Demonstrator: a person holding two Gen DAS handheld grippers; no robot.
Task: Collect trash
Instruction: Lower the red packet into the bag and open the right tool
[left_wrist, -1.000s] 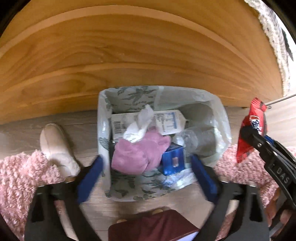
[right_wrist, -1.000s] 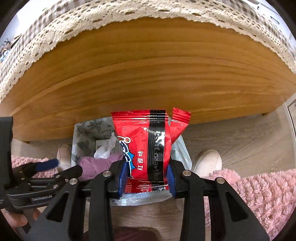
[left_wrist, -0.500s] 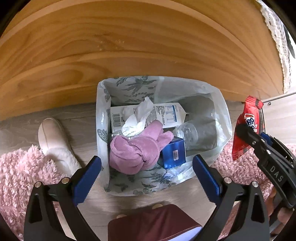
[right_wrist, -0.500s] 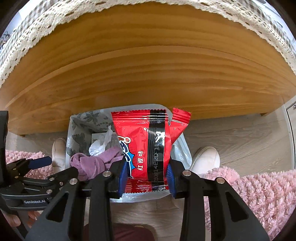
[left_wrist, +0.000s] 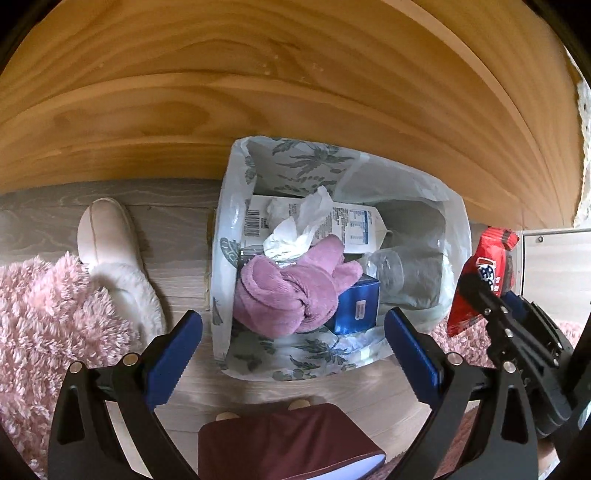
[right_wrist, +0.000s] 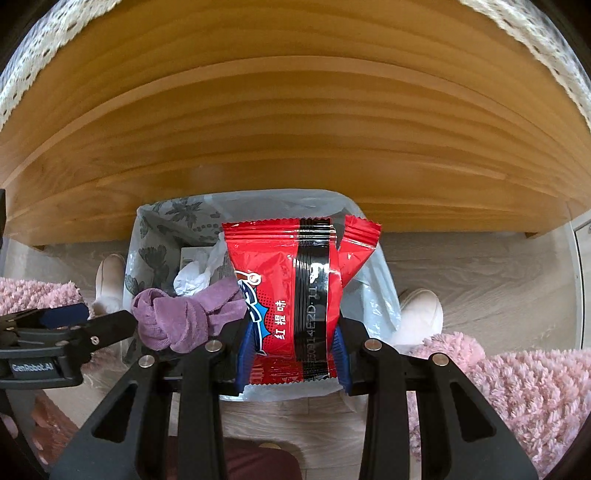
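Between the right tool's (right_wrist: 293, 360) pads, red snack packet (right_wrist: 295, 295)

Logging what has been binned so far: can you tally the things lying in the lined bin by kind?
Milk carton: 1
Crumpled white tissue: 1
Purple cloth: 1
Blue box: 1
Clear plastic bottle: 1
Total: 5 visible; anything buried beneath cannot be seen.
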